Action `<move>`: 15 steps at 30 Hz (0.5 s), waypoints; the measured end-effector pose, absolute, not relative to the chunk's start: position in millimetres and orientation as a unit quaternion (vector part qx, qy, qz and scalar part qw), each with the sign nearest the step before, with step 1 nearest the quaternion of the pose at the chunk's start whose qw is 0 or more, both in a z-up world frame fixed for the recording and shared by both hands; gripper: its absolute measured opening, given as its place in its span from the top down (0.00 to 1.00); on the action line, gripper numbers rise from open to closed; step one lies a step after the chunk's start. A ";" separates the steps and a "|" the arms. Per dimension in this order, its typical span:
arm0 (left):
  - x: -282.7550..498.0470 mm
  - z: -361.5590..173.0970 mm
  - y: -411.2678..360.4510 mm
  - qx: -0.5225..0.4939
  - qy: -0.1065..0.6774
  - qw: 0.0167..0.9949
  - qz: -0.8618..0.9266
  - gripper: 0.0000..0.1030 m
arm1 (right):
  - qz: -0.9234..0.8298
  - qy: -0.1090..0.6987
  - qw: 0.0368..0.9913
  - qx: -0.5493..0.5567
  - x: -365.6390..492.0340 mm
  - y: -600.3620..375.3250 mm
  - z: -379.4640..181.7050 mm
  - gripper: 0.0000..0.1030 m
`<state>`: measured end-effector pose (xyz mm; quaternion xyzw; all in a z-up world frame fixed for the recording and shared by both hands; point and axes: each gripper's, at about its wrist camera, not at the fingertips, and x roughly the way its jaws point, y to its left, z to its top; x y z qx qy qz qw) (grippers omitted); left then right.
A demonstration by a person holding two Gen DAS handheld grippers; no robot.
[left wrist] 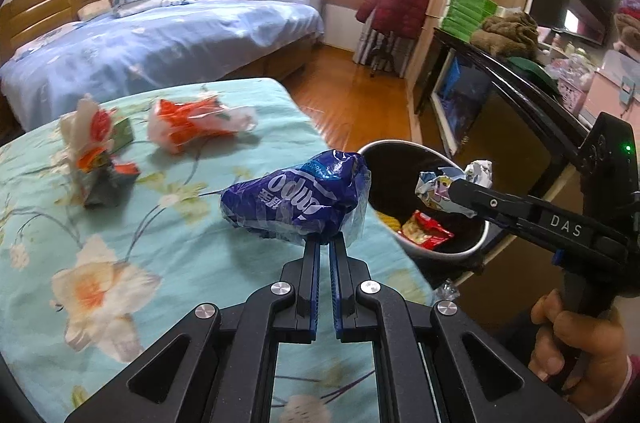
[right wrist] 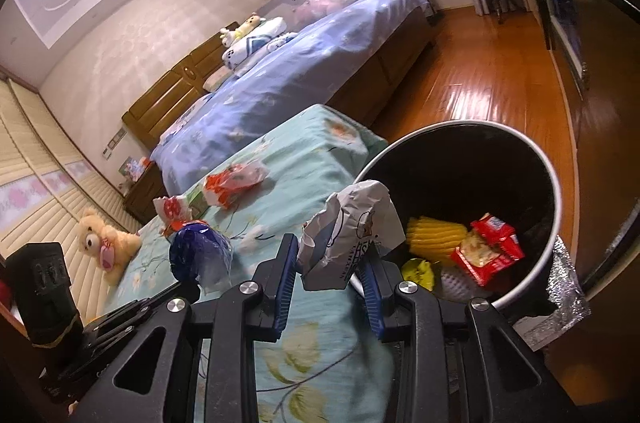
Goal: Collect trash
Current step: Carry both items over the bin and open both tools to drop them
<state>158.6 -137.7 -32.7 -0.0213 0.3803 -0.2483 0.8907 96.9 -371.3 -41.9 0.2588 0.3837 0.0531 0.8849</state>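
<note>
My left gripper is shut on a crumpled blue plastic wrapper, held above the teal floral bedspread near the bin. It also shows in the right wrist view. My right gripper has its jaws apart around a crumpled white printed wrapper, at the rim of the black trash bin. In the left wrist view that wrapper hangs over the bin. An orange-white bag and a mixed wrapper pile lie on the bedspread.
The bin holds a red snack packet and yellow trash. A silver foil piece lies beside the bin. A blue bed, a dark cabinet and wooden floor surround it. A teddy bear sits on the bedspread.
</note>
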 end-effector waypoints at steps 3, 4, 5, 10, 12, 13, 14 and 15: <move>160.5 -33.3 -147.1 -0.017 0.381 0.889 -0.254 0.96 | 0.045 0.382 0.885 0.262 94.8 -378.7 -42.2 0.70; 161.0 -33.4 -149.7 -0.017 0.380 0.889 -0.255 0.96 | 0.042 0.381 0.885 0.263 93.9 -382.0 -42.4 0.70; 162.1 -33.7 -153.4 -0.016 0.381 0.888 -0.257 0.96 | 0.040 0.381 0.885 0.263 93.5 -384.3 -42.6 0.70; 165.7 -35.2 -170.9 -0.011 0.383 0.884 -0.267 0.96 | 0.028 0.382 0.884 0.268 90.8 -396.5 -44.9 0.70; 167.3 -35.5 -178.3 -0.007 0.383 0.883 -0.272 0.96 | 0.023 0.382 0.884 0.268 90.0 -401.6 -45.7 0.70; 168.4 -36.0 -181.6 -0.006 0.383 0.882 -0.274 0.96 | 0.022 0.382 0.884 0.269 90.5 -402.6 -46.2 0.70; 169.6 -36.4 -185.7 -0.004 0.383 0.881 -0.277 0.96 | 0.020 0.383 0.883 0.270 91.1 -405.6 -46.7 0.70; 170.8 -36.9 -188.6 -0.003 0.384 0.880 -0.279 0.96 | 0.019 0.383 0.882 0.272 91.2 -407.5 -47.3 0.70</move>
